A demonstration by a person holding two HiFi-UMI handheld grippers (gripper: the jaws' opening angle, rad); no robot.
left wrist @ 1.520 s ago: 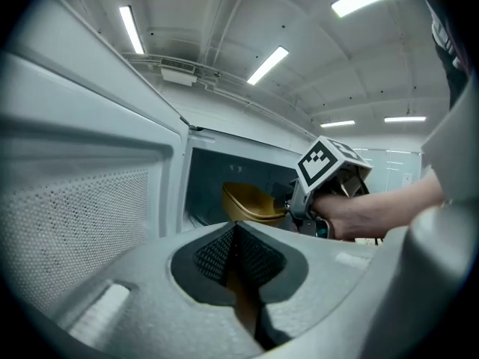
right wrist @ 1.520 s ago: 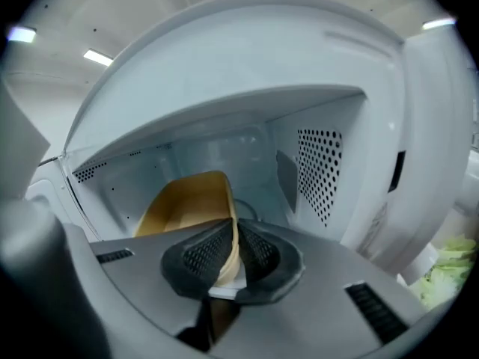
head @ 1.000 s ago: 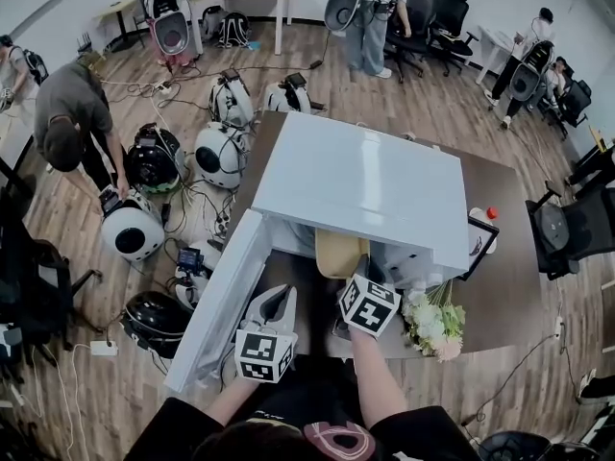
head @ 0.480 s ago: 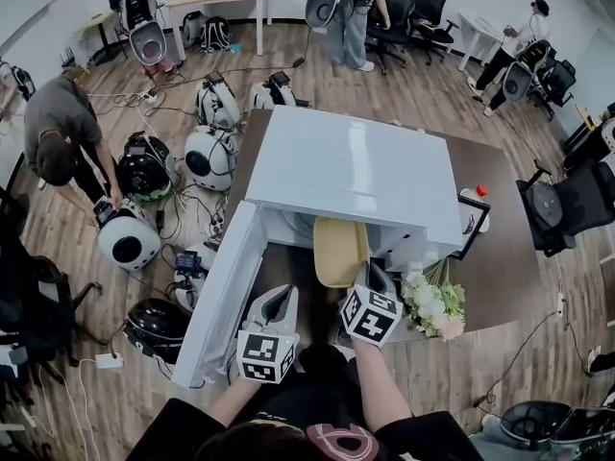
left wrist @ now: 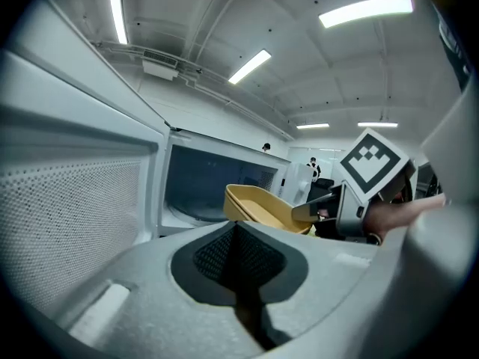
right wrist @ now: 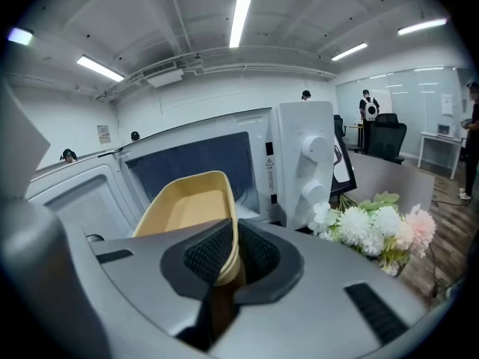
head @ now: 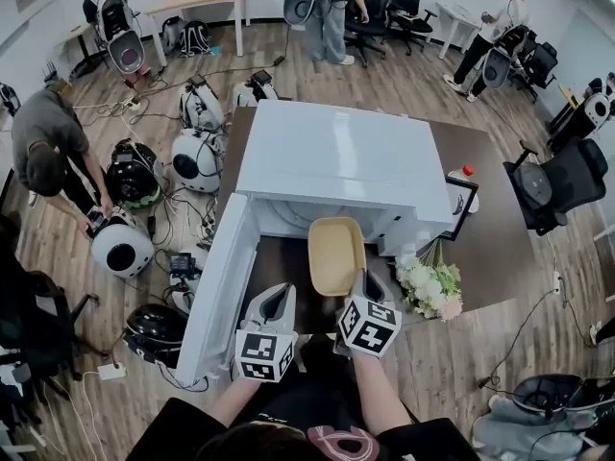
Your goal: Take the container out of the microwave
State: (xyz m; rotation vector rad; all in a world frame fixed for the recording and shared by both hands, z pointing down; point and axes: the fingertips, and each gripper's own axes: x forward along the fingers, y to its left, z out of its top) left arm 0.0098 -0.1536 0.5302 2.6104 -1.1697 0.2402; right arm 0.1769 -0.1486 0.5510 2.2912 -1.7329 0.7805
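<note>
Gripping the container (head: 336,253) by its rim, our right gripper (head: 358,280) holds it mostly outside the microwave (head: 336,161). Our left gripper (head: 279,296) sits closed beside the microwave's door (head: 216,296); its warning sticker (right wrist: 271,172) is unreadable.

The microwave (head: 336,161) stands on the table (head: 500,238), toward its left edge, with its door (head: 216,296) swung out to the left. The container (head: 336,254) sits just before the opening, its near rim between the jaws of the right gripper (head: 362,281). The left gripper (head: 279,294) is between container and door. The flowers (head: 430,288) lie on the table right of the container, and a picture frame (head: 462,206) stands right of the microwave.
</note>
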